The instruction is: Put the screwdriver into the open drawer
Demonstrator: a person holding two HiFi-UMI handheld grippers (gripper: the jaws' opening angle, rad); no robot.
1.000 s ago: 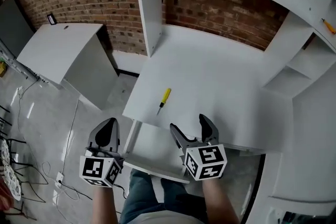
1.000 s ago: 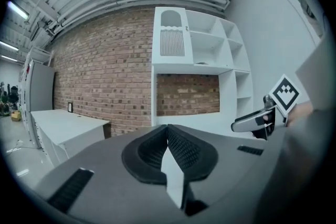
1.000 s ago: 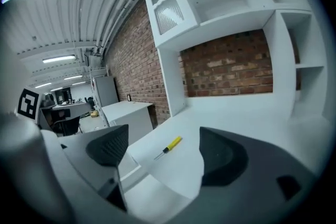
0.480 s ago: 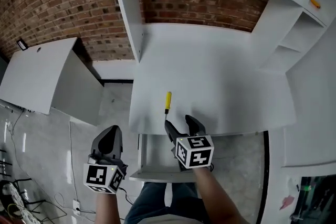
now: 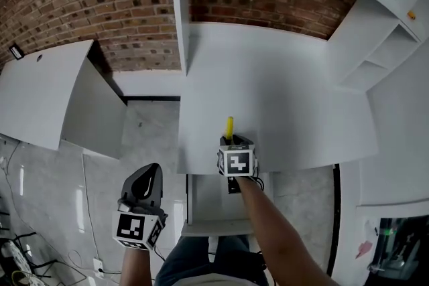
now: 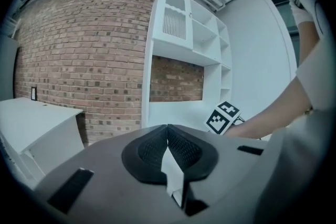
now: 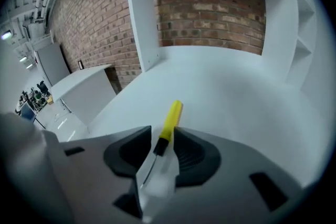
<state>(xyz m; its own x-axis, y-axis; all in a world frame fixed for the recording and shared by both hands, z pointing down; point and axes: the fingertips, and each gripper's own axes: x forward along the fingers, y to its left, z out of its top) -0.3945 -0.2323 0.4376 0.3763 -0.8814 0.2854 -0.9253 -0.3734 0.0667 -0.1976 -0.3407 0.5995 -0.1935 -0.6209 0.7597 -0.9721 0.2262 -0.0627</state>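
A screwdriver [image 5: 229, 125] with a yellow handle lies on the white desk [image 5: 281, 90] near its front edge. My right gripper [image 5: 234, 140] points down over it. In the right gripper view the screwdriver [image 7: 170, 118] sits between the jaws of my right gripper [image 7: 160, 140], which are closing, with a thin gap still showing beside the shaft. The open drawer [image 5: 218, 230] sticks out under the desk, right behind that hand. My left gripper [image 5: 149, 174] hangs over the floor left of the drawer. Seen in its own view, the left gripper [image 6: 167, 131] is shut on nothing.
A low white cabinet [image 5: 47, 90] stands at the left against the brick wall [image 5: 100, 3]. White shelves [image 5: 392, 43] rise at the right of the desk. An upright white panel [image 5: 179, 3] borders the desk's left side. Cables [image 5: 17, 238] lie on the grey floor.
My right gripper has moved forward from above the drawer and down onto the screwdriver, and its jaws have narrowed round it. The left gripper has drifted a little forward and lower.
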